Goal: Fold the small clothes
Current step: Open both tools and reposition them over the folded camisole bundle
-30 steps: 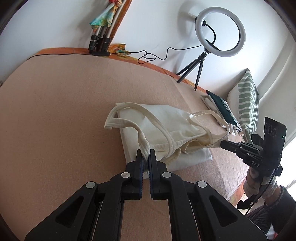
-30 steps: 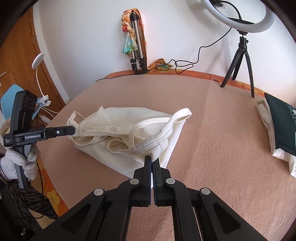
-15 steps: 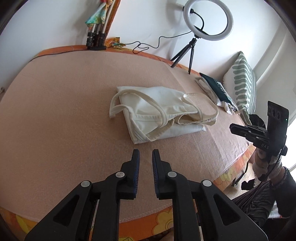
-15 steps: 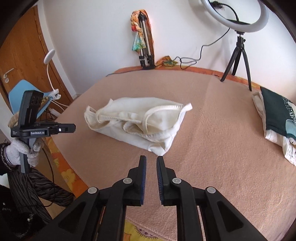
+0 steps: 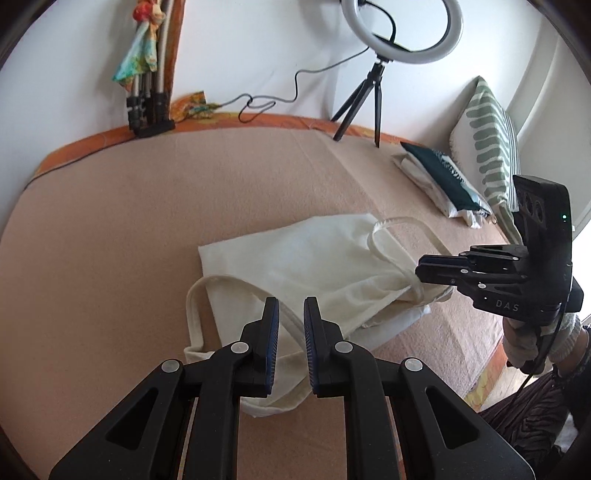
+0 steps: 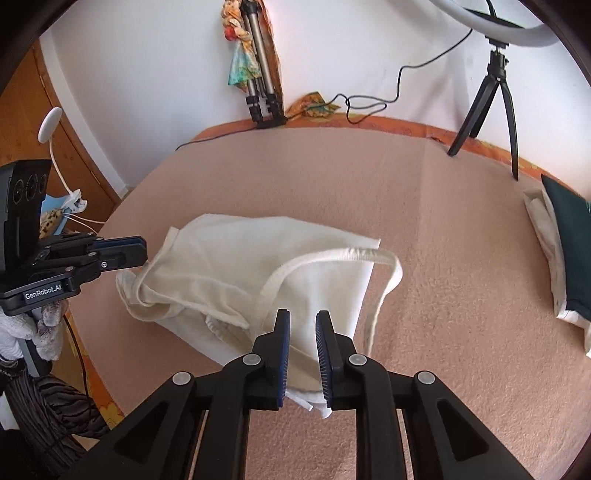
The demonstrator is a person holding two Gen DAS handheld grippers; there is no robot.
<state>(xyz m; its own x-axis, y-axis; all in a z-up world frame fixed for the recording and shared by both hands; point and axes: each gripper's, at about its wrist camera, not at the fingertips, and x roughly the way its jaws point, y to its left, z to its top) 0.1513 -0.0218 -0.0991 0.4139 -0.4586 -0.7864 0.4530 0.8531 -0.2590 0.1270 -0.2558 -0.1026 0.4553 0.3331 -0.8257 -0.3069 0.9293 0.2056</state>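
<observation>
Here the cream garment (image 5: pixel 314 266) lies crumpled in a loose fold on the bed (image 5: pixel 129 206), which is covered by a peach blanket. In the left wrist view, starting at the left, a folded tripod (image 5: pixel 147 99) with a coloured cloth draped on it leans against the wall behind the bed. A black cable (image 5: pixel 280 99) runs from there along the wall to a ring light (image 5: pixel 400 31) on a small black tripod standing at the bed's far edge. Further right, a stack of folded clothes (image 5: pixel 439 177) with a dark green piece on top rests beside a green-striped pillow (image 5: pixel 487 140); both are well apart from the garment.

The left tongs (image 5: pixel 291 306) are parted, with nothing between the fingers, and hover over the near edge of the garment where one strap (image 5: pixel 195 295) loops out onto the blanket. At the right of that view the right tongs (image 5: pixel 421 267) point at the garment's other end, close to a second strap loop (image 5: pixel 399 229).

In the right wrist view the right tongs (image 6: pixel 302 321) also stand apart and hold nothing, poised above the garment's near corner. Nothing lies between either pair of tongs and the cloth.
</observation>
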